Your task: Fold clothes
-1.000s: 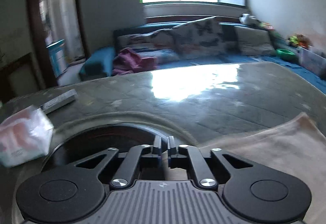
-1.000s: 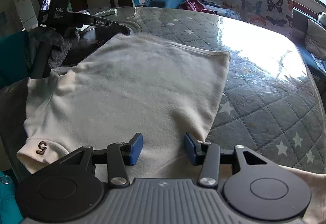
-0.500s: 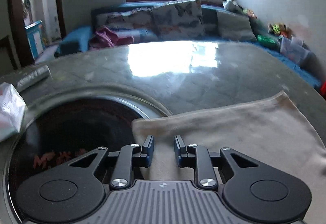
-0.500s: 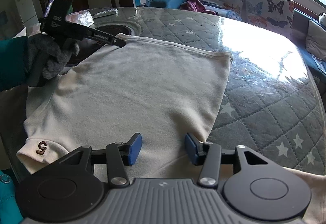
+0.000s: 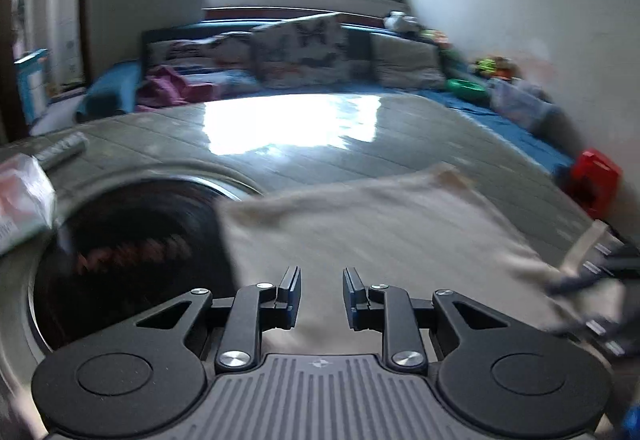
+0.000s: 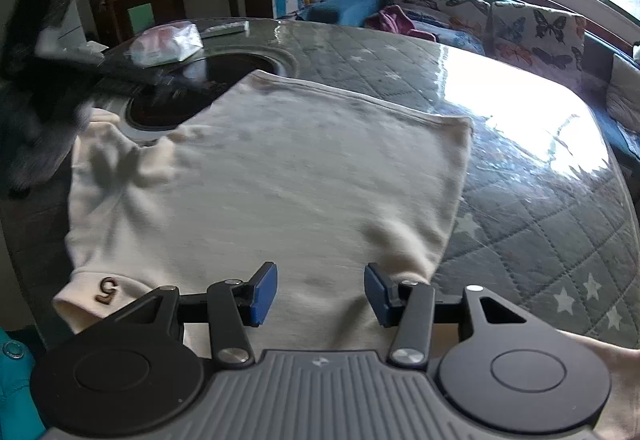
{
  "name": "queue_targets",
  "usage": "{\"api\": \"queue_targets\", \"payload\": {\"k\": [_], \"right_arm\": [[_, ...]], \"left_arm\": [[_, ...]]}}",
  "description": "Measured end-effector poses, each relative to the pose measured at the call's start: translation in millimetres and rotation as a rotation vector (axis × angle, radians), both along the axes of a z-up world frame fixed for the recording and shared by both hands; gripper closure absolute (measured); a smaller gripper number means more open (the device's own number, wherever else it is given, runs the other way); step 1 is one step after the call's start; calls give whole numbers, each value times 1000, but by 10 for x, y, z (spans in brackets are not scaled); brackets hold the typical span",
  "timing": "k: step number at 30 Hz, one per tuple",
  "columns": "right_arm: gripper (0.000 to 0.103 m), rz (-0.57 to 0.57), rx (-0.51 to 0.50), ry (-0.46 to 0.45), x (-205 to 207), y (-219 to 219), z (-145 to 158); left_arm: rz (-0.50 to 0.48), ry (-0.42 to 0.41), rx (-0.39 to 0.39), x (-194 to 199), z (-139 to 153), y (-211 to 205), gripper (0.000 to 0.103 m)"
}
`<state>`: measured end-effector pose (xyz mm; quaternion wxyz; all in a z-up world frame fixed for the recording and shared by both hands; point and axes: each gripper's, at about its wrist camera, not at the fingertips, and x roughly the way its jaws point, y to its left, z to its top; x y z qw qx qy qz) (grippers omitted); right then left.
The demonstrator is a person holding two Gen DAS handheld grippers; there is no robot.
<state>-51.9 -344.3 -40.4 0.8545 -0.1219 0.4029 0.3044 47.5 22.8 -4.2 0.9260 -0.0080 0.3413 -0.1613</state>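
Observation:
A cream sweatshirt [image 6: 280, 176] lies spread flat on the quilted table, its hem toward the window and a cuff with a brown "5" [image 6: 107, 286] at the near left. It also shows in the left wrist view [image 5: 380, 224]. My right gripper [image 6: 320, 290] is open and empty, low over the near part of the shirt. My left gripper [image 5: 321, 294] is open and empty above the shirt's left side; it shows blurred in the right wrist view [image 6: 132, 74], held in a gloved hand.
A round dark inset [image 6: 224, 80] sits in the table under the shirt's far left corner. A plastic packet [image 6: 166, 46] and a grey remote [image 6: 226, 28] lie beyond it. A sofa [image 6: 500, 24] with cushions runs along the window wall. A red object [image 5: 594, 176] stands past the table's right edge.
My left gripper has opened, let go of the shirt's corner and drawn back over the shirt. The shirt's corner now lies on the table. My right gripper has stayed open in place.

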Motion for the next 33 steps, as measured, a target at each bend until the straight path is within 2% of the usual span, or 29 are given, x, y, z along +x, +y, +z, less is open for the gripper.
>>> {"api": "queue_targets", "payload": {"k": [4,7,10,16,20,25,28,30,33], "right_arm": [[53,25,-4,-3,-72,99,14],[53,45,-11,-2,-117,173,-1],[53,56,-25,3,-161,232,-29],[53,95,-34,-1,-185,384,-35],[53,140,-28,-7,-185,555,-33],[53,196,-21,-14,-184,770,-31],[53,229,-17,-18,-184,899,-30],[53,240,-18,-13,-186,953,-55],[50,244,-23,-9,-188,997,-81]], "left_arm": [[-34,30,-34,-308,-106,-29,78],[24,57,-23,-359,-220,45,78],[78,72,-58,-421,-265,178,80],[118,3,-111,-617,-78,363,80],[248,-23,-119,-752,7,635,79],[390,-35,-74,-942,39,979,74],[428,-42,-12,-977,37,1059,74],[416,-51,-7,-957,45,1073,74],[440,-68,121,-872,3,1008,74]]}}
